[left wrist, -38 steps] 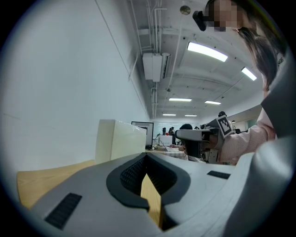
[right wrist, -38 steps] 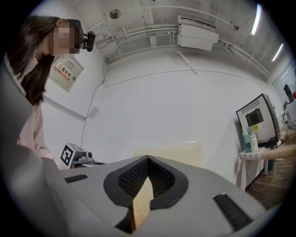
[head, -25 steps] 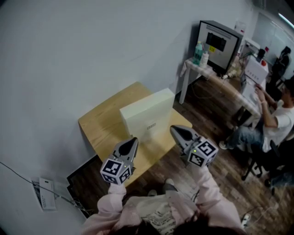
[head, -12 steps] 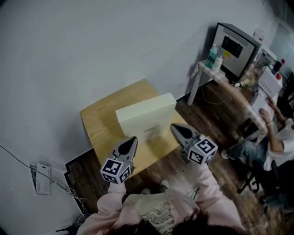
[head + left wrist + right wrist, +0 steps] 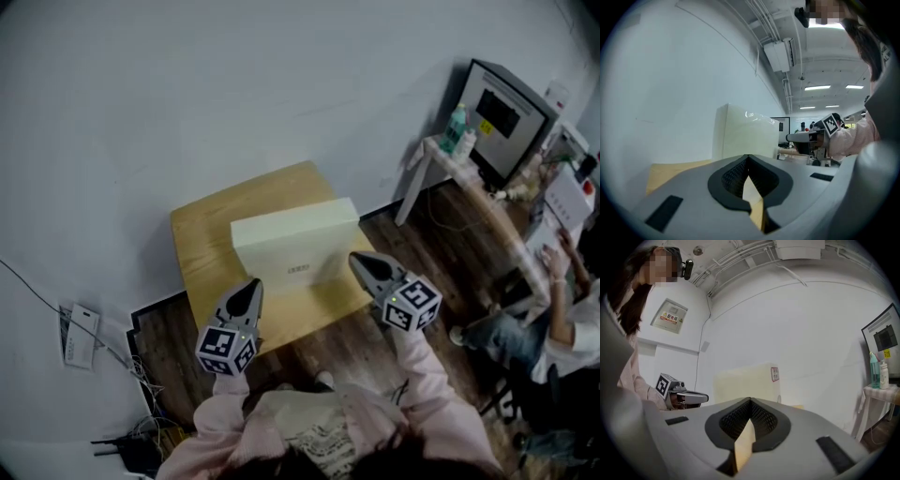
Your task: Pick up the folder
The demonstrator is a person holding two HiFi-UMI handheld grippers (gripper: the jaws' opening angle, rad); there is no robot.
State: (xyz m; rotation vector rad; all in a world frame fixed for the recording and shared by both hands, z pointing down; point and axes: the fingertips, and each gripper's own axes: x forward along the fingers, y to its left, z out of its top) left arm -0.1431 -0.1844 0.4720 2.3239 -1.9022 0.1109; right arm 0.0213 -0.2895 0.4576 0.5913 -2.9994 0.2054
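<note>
The pick-up has not begun: the pale folder stands untouched on the wooden tabletop, close to the wall. The left gripper and the right gripper hover at the tabletop's near edge, one off each front corner of the folder, and each has its fingers pressed together with nothing between them. By the look of it the whole job is left: open the fingers, close in on the folder, grip it and lift.
</note>
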